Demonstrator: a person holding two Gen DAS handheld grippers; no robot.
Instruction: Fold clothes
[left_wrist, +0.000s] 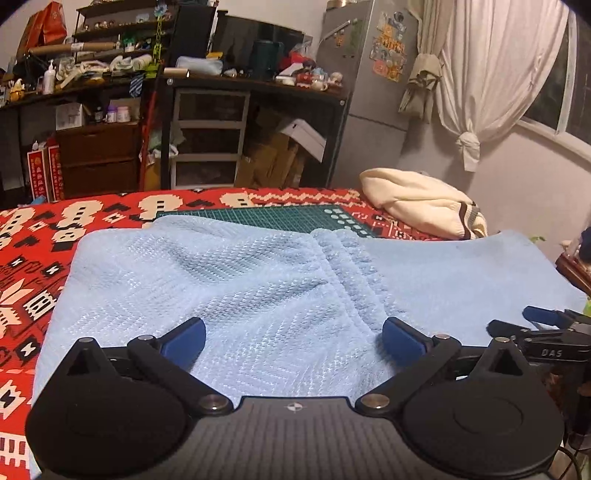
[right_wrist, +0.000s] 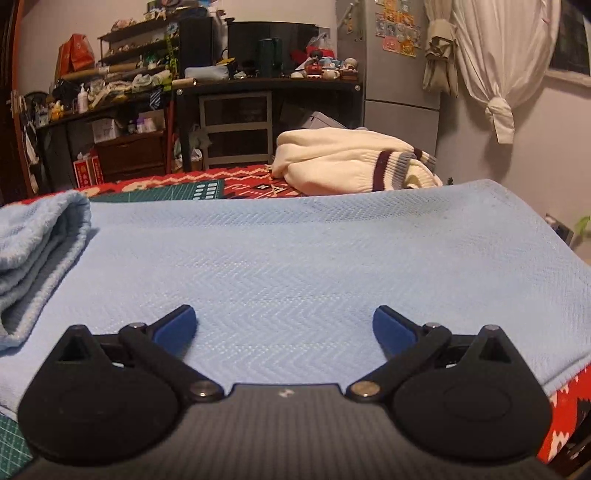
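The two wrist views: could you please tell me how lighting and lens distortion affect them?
Left wrist view: dim, warm indoor light, fisheye bending the fridge, dark corners; blue towel weave sharp. Right wrist view: same dimness, far shelves soft and grainy, towel edge bowed.

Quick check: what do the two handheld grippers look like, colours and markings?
Both match: the left gripper and right gripper have black linkage arms on silver pivot pins, rounded black side housings, blue pads on the jaws, and a carbon-weave body with a small round emblem. "DAS" lettering shows on the right gripper's side in the left wrist view.

Light-blue towel is matt herringbone-woven cloth; cream sweater ribbed knit.
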